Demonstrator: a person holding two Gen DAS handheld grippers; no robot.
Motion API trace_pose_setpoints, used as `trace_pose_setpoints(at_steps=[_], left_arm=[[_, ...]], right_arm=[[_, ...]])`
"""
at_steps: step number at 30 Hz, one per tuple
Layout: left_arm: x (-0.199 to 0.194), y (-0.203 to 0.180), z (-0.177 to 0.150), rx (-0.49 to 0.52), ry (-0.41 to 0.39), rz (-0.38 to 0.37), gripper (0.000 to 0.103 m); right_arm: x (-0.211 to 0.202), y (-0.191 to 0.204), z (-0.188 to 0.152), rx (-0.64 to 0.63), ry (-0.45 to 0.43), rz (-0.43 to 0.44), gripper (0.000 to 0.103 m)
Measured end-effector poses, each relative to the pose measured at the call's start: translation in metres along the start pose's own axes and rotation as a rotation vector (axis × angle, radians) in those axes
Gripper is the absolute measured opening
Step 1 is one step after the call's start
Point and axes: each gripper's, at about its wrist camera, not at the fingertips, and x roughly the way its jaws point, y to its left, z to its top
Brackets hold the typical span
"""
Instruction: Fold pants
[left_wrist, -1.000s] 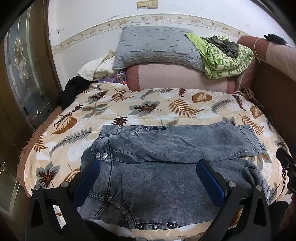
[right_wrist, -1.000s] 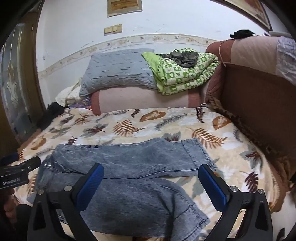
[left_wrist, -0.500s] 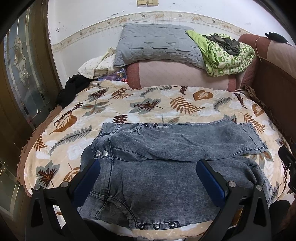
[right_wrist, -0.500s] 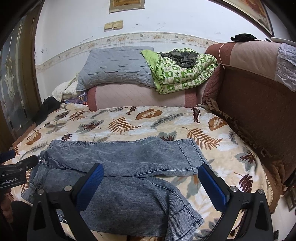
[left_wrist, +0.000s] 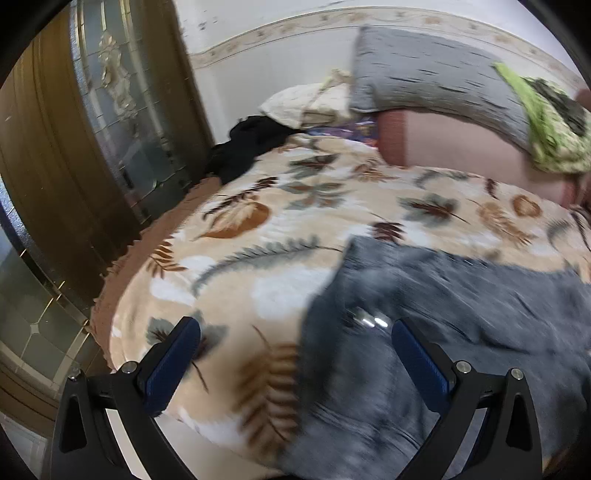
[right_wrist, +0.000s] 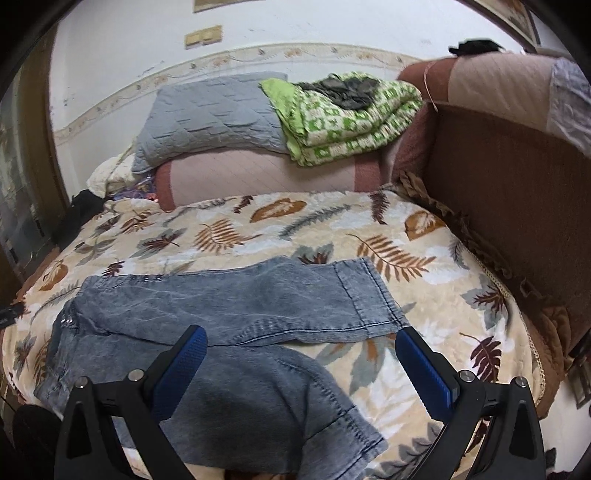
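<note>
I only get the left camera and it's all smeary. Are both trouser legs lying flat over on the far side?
Observer: Yes. In the right view both legs of the jeans lie on the bedspread, the far one over the near one.
Operator: Is the other tool holding them?
Observer: No. The right gripper has its jaws wide apart, empty.
Operator: Anything past the hems?
Observer: Only bare bedspread, then a brown sofa arm.

- Pants (right_wrist: 221, 314), lower middle of the frame: washed grey-blue denim.
- Blanket (right_wrist: 424, 295) under them: cream with brown and grey-green leaf print.
- Pillow (right_wrist: 214, 114), upper middle: plain grey, quilted.
- Folded quilt (right_wrist: 351, 118), upper right: green and white squares.
- Gripper finger pads (right_wrist: 179, 363), bottom: blue on black arms.
</note>
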Motion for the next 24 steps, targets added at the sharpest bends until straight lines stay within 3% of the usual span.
trace_pose_setpoints(at_steps=[5,11,14,18,24], left_arm=[[0.052,0.019,0.039,-0.061,0.089,0.001,0.103],[0.116,-0.018,0.078,0.015,0.176,0.032,0.103],[0.127,-0.035,0.085,0.027,0.193,0.039,0.103],[0.099,-0.066,0.076,0.073,0.057,0.061,0.103],[0.049,-0.108,0.048,0.096,-0.067,-0.024,0.103]], right_arm=[[0.036,-0.029,0.02,0.054,0.08,0.004,0.103],[0.083,-0.068,0.054,0.092,0.134,-0.029,0.103],[0.102,-0.085,0.068,0.13,0.147,-0.065,0.103],[0.109,-0.081,0.069,0.149,0.103,-0.098,0.103],[0.108,-0.022,0.041,0.062,0.001,-0.065,0.103]])
